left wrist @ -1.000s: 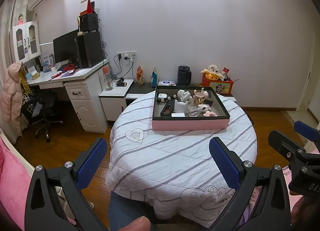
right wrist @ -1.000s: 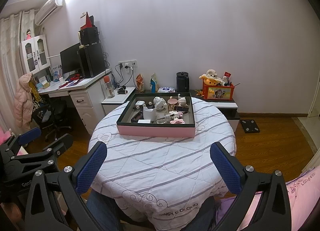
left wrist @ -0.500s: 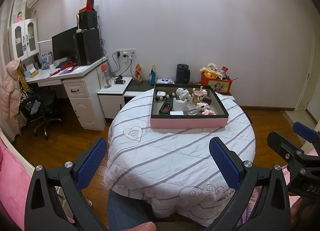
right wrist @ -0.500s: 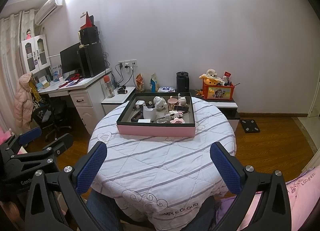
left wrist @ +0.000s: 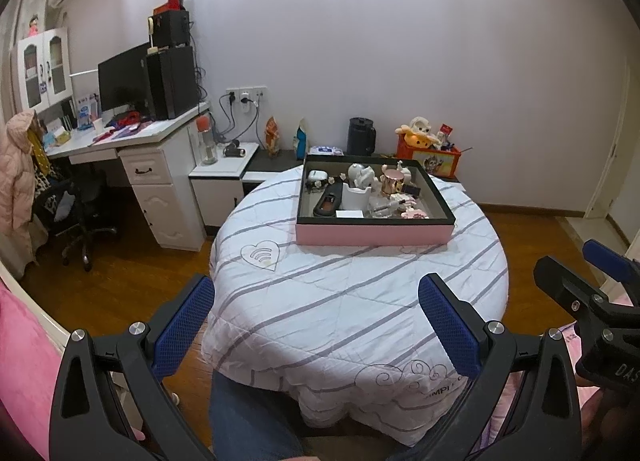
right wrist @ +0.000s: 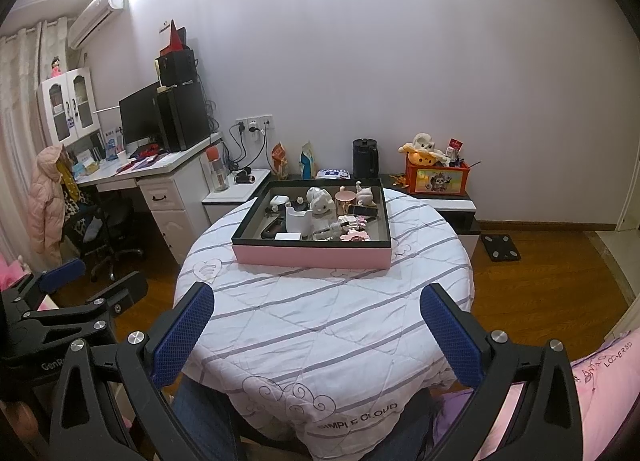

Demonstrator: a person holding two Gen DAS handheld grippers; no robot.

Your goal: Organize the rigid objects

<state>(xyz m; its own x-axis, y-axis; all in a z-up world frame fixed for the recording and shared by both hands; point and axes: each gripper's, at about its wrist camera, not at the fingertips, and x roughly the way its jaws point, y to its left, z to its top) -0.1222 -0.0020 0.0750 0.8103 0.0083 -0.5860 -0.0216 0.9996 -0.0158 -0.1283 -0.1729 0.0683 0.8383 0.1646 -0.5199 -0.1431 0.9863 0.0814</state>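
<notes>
Both hand-held grippers (left wrist: 316,317) (right wrist: 318,319) spread wide, empty, left view slightly nearer the pink tray (left wrist: 374,233) than before.

I'm looking at a round worktop (right wrist: 320,325) wearing a white quilted cover with grey-lilac stripes and a stitched heart. The tray (right wrist: 312,255) on it is showing pink outer walls, a black rim and a grey-green floor. Inside, a rose-gold cup (right wrist: 345,199) is glinting beside a white holder (right wrist: 298,221) and a pink flower-shaped piece (right wrist: 354,236). My left gripper (left wrist: 316,325) and right gripper (right wrist: 318,327) are sporting blue mesh-textured pads on black frames. The floor (right wrist: 552,281) is glowing orange-brown wood.
</notes>
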